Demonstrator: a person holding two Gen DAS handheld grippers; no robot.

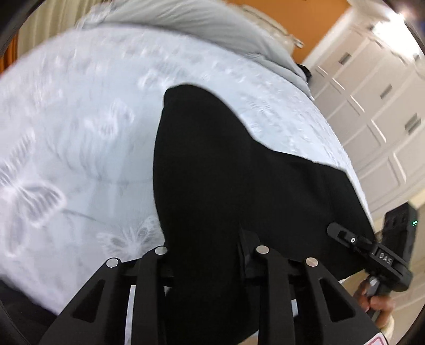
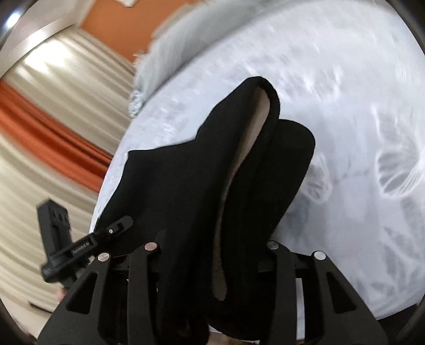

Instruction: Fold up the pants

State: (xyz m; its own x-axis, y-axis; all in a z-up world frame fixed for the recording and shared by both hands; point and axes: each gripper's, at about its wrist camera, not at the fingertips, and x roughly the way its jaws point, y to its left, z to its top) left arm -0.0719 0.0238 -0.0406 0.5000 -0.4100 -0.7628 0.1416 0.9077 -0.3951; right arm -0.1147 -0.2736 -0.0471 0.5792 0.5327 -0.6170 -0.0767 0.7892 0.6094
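Left wrist view: the black pants [image 1: 212, 169] hang from the left gripper [image 1: 209, 254], whose jaws are clenched on the cloth bunched between them. From there the fabric runs out over the bed [image 1: 66, 138] toward its far end, with one rounded lobe lying on the sheet and a second stretch reaching to the bed's right edge. There the right gripper [image 1: 345, 234] bites into the pants' edge (a hand [image 1: 377, 305] shows under its handle). The bed wears a pale blue-white sheet printed with butterflies, blurred by motion. A grey blanket [image 1: 212, 24] lies across the bed's far end. Beyond it stands an orange wall [image 1: 292, 18], and past the right edge a white panelled wardrobe [image 1: 377, 111] with small metal handles.

Right wrist view: the right gripper [image 2: 212, 249] grasps the pants [image 2: 186, 191], a thick fold passing between its jaws. The cloth rises away over the sheet [image 2: 345, 106], its opening showing a beige lining [image 2: 239, 169]. At the bed's left edge the left gripper [image 2: 117, 228] is clamped on the pants' corner. Behind it hang cream curtains [image 2: 53, 93] with an orange band, and the orange wall [image 2: 127, 24] continues above.
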